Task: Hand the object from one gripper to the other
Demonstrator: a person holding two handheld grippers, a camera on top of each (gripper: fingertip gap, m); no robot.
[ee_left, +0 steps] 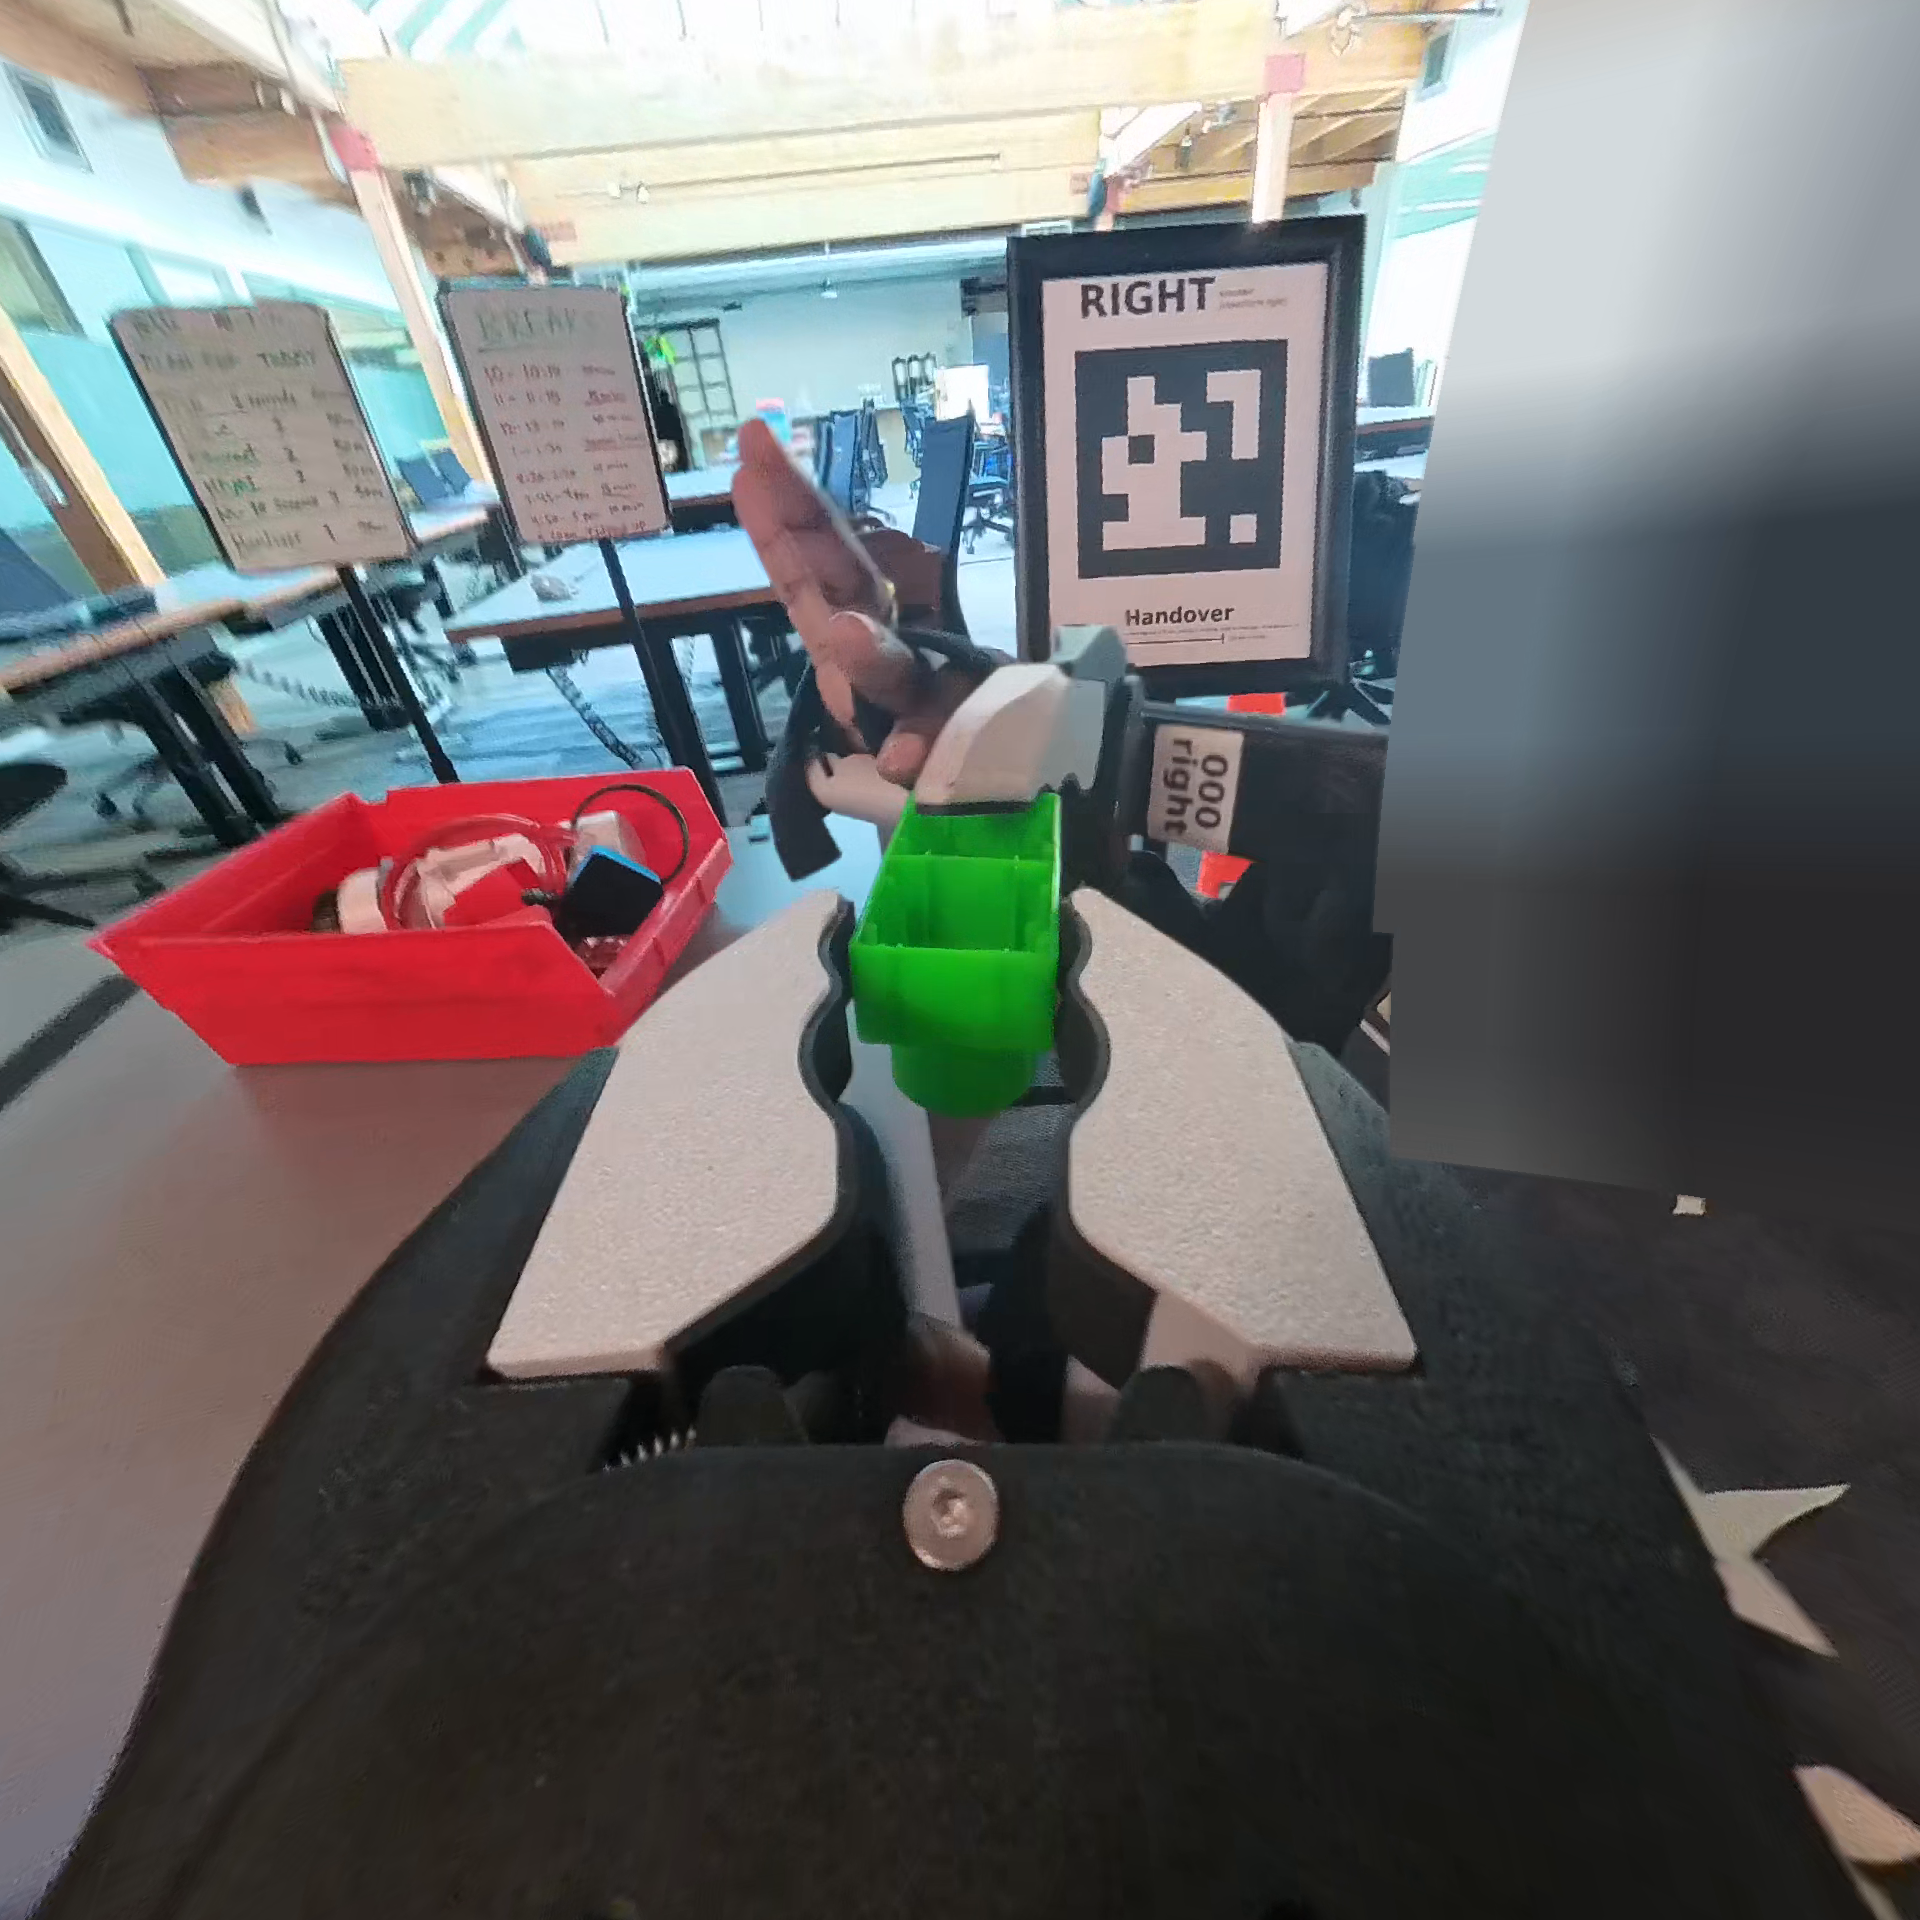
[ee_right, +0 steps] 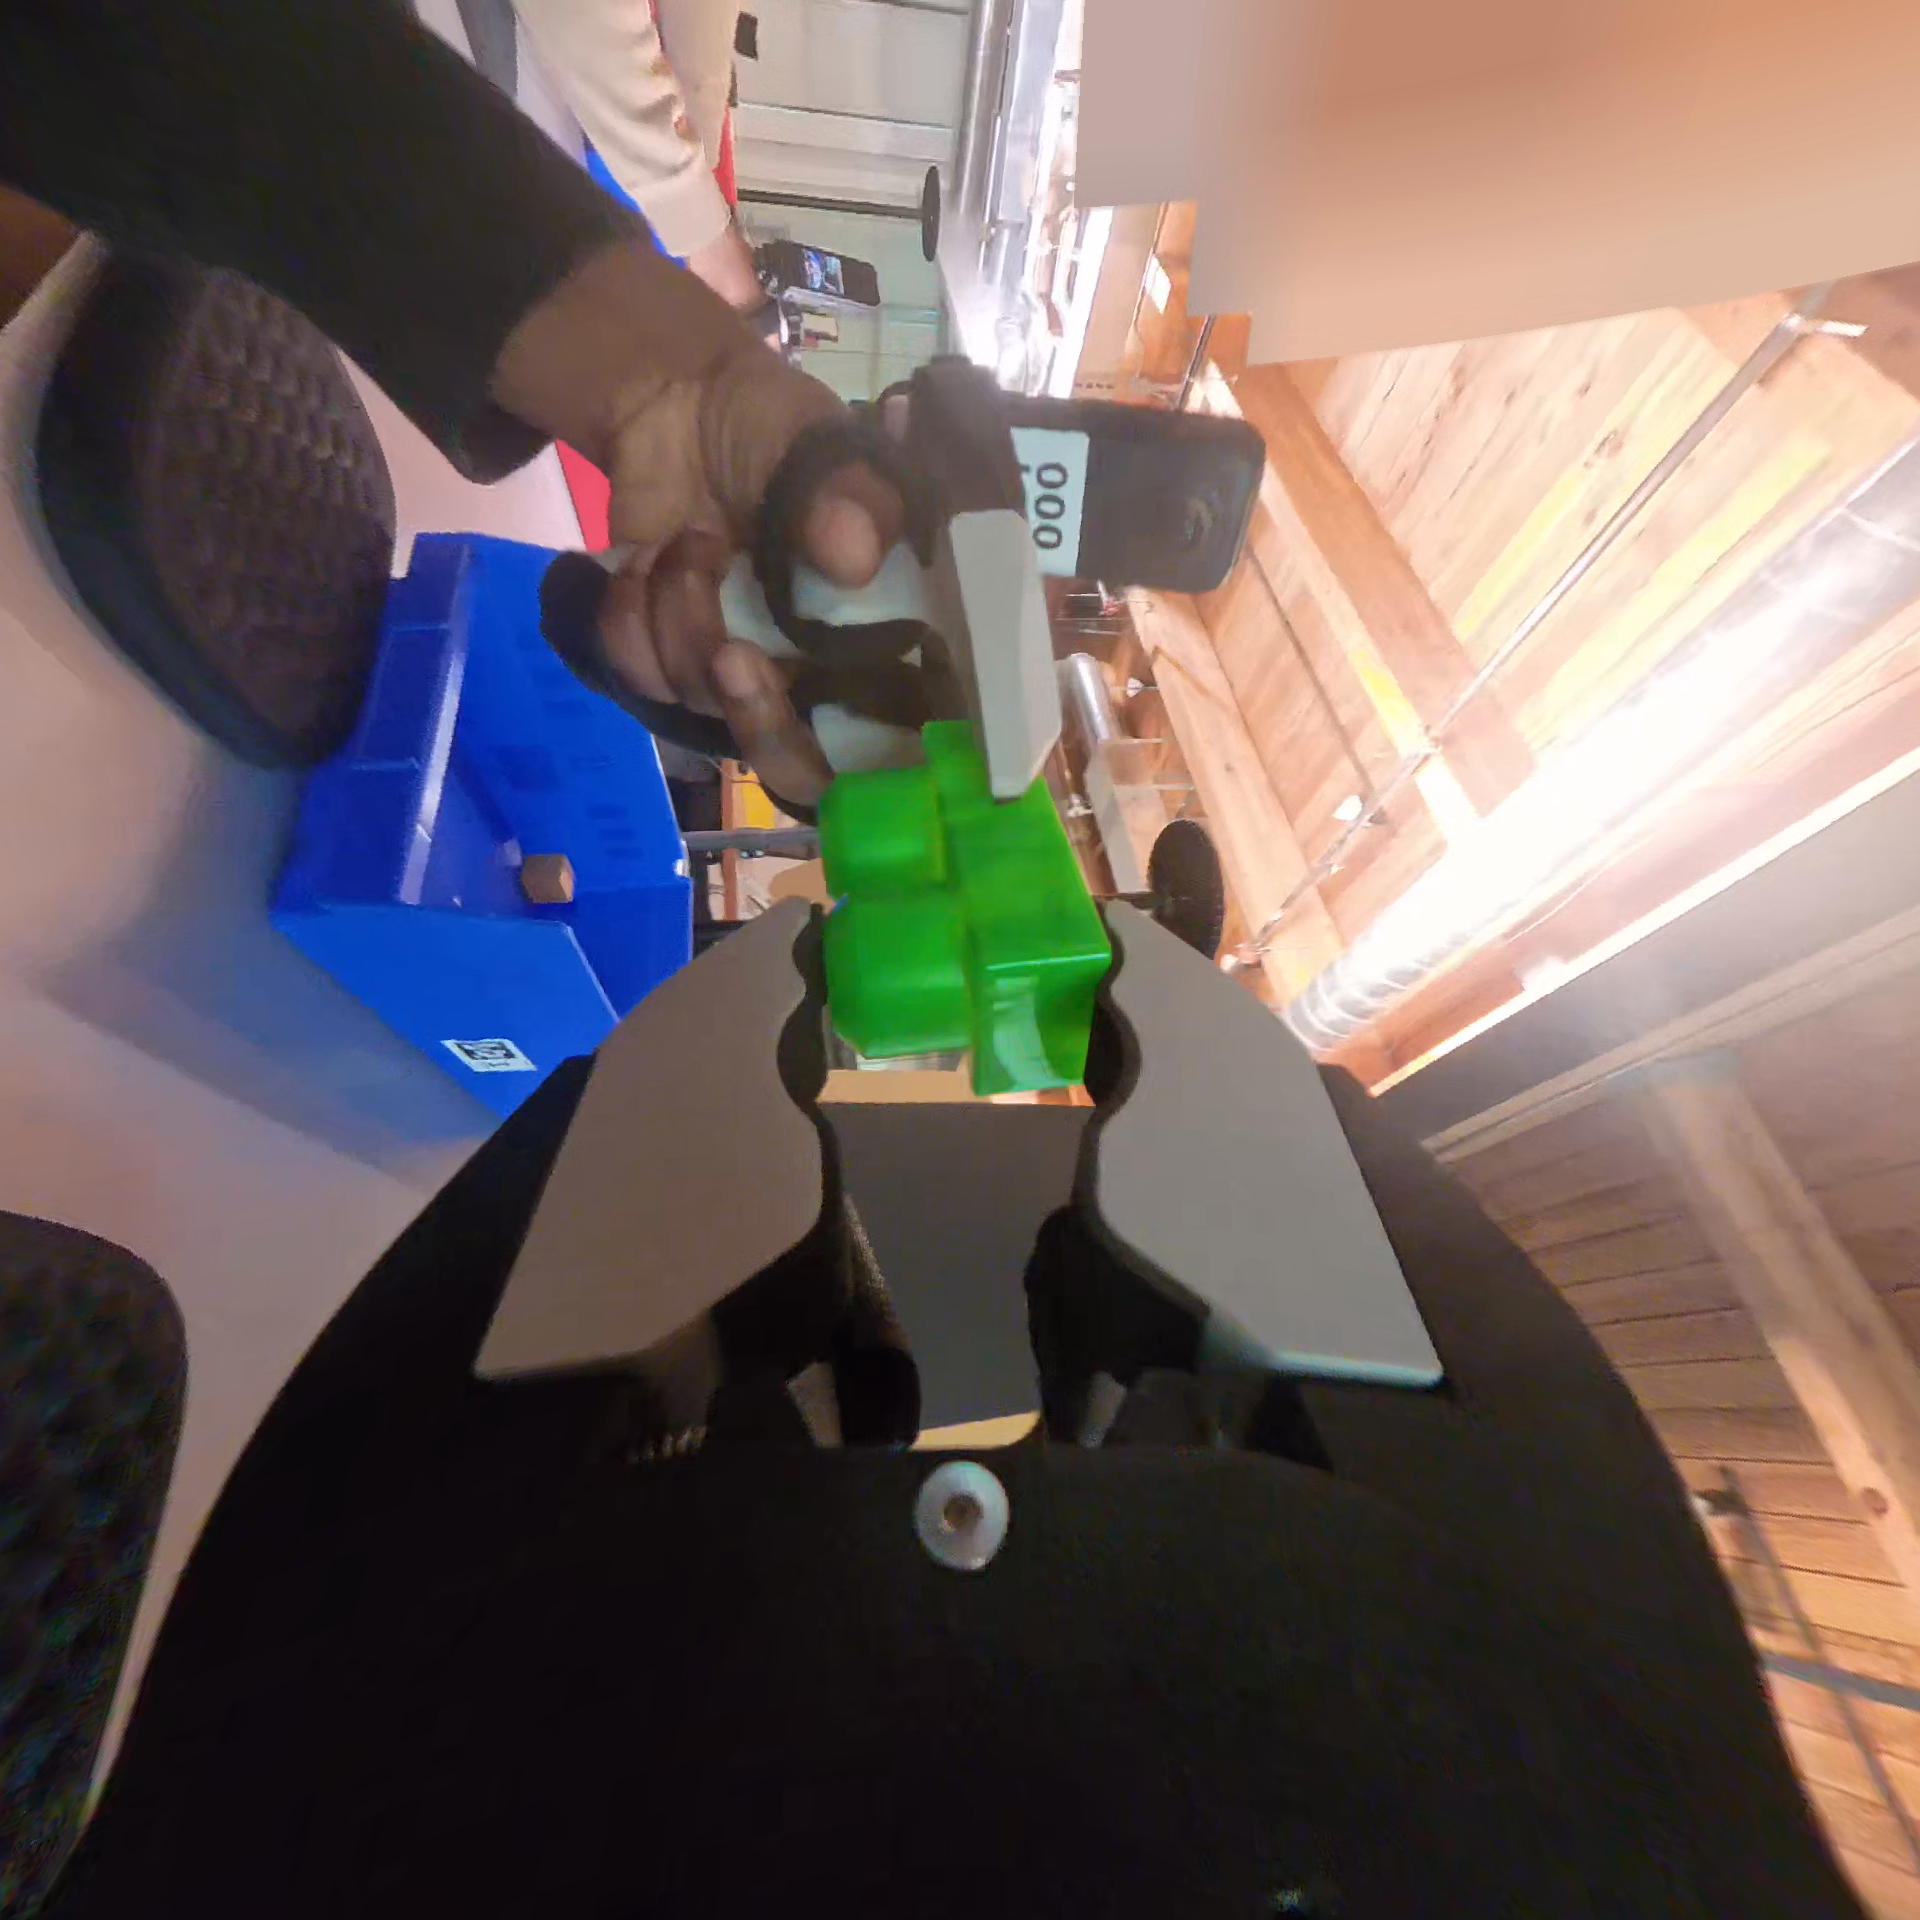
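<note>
A bright green plastic block [ee_left: 956,977] with open compartments and a round stub is held in mid-air between both grippers. My left gripper [ee_left: 951,920] has both fingertips pressed on the block's sides. In the right wrist view, my right gripper [ee_right: 961,930] is likewise shut on the block [ee_right: 987,935]. Each view shows the other gripper at the block's far end: a grey finger [ee_left: 997,738] of the right one lies on the top edge, and a grey finger [ee_right: 997,665] of the left one reaches onto it. A person's hands hold both tools.
A red bin [ee_left: 260,977] with several small items sits on the dark table to the left. A blue bin [ee_right: 468,935] holds a small brown block. A framed marker sign [ee_left: 1184,457] and two whiteboards [ee_left: 260,436] stand behind.
</note>
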